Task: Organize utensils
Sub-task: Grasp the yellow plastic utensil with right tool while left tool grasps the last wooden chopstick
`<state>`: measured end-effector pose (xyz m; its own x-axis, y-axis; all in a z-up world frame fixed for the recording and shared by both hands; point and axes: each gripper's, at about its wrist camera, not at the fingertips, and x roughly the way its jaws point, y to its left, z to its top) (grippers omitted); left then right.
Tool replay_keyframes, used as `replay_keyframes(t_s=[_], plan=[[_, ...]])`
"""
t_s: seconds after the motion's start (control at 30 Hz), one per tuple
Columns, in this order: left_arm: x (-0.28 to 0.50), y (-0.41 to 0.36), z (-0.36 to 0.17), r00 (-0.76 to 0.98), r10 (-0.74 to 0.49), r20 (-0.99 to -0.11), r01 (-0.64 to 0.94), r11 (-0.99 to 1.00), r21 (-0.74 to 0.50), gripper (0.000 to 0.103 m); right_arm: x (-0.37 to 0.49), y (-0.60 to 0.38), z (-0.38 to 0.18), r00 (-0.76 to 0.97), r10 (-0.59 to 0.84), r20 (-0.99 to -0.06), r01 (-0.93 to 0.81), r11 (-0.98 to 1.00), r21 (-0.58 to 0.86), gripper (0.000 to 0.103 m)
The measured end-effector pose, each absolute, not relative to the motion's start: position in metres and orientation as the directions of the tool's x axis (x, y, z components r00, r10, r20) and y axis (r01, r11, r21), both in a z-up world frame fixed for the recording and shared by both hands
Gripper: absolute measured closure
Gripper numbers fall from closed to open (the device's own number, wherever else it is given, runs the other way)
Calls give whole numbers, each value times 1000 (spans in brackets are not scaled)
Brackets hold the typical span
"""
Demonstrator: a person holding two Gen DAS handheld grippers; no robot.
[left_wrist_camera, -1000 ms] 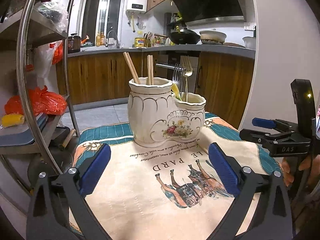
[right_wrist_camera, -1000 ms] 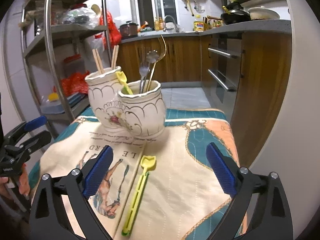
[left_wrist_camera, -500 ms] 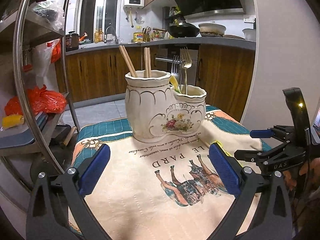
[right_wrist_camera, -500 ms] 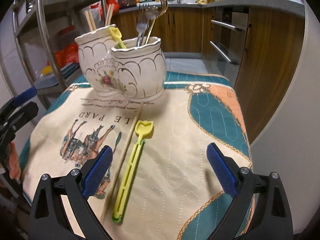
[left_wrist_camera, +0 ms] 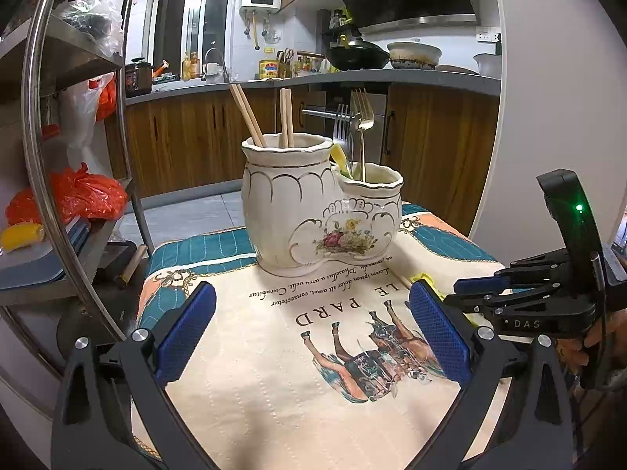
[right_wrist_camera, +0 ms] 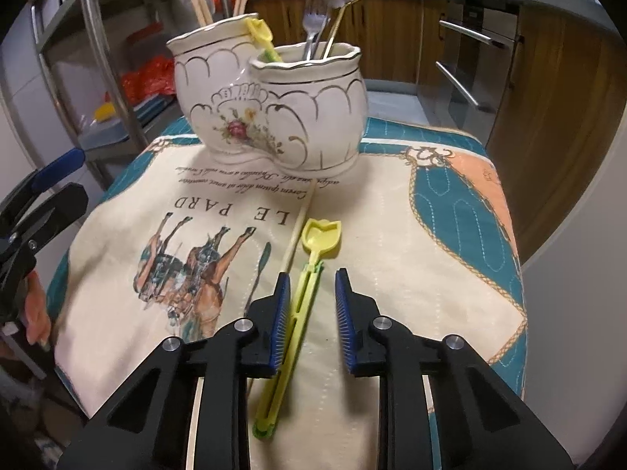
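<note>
With the right tongs (right_wrist_camera: 312, 305) narrowed astride the yellow plastic tulip-tipped fork (right_wrist_camera: 301, 309) lying flat on the table's printed cloth (right_wrist_camera: 392, 235), and the left tongs (left_wrist_camera: 313, 329) wide and empty, the pads may pinch cloth or the thin chopstick (right_wrist_camera: 296, 235) alongside.

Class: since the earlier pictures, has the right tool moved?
Yes. The right tool has come down toward the ceramic holder and narrowed around the yellow utensil lying on the cloth.

Right gripper (right_wrist_camera: 312, 301) astride yellow spoon (right_wrist_camera: 303, 305)
</note>
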<state>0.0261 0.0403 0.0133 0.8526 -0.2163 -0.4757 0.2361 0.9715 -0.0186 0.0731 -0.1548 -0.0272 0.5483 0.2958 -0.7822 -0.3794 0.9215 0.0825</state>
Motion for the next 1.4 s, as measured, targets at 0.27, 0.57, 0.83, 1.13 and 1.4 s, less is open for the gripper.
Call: replay_keyframes(t_s=[0.27, 0.57, 0.83, 1.13, 1.4], plan=[[26, 39, 13, 854, -216, -474, 237, 971, -17, 6, 81, -152, -29, 514, 259, -818, -386, 921, 49, 88], [29, 27, 12, 847, -167, -504, 216, 976, 39, 6, 86, -166, -31, 510, 313, -801, -384, 916, 114, 92], [41, -23, 8, 756, -147, -638, 257, 963, 83, 6, 69, -204, -17, 564, 370, -738, -358, 915, 185, 92], [62, -78, -12, 668, -165, -726, 274, 961, 33, 29, 50, -241, -7, 610, 401, -684, -342, 911, 229, 92], [77, -111, -39, 600, -137, -788, 281, 958, 47, 76, 41, -252, -7, 614, 420, -668, -350, 904, 246, 92]])
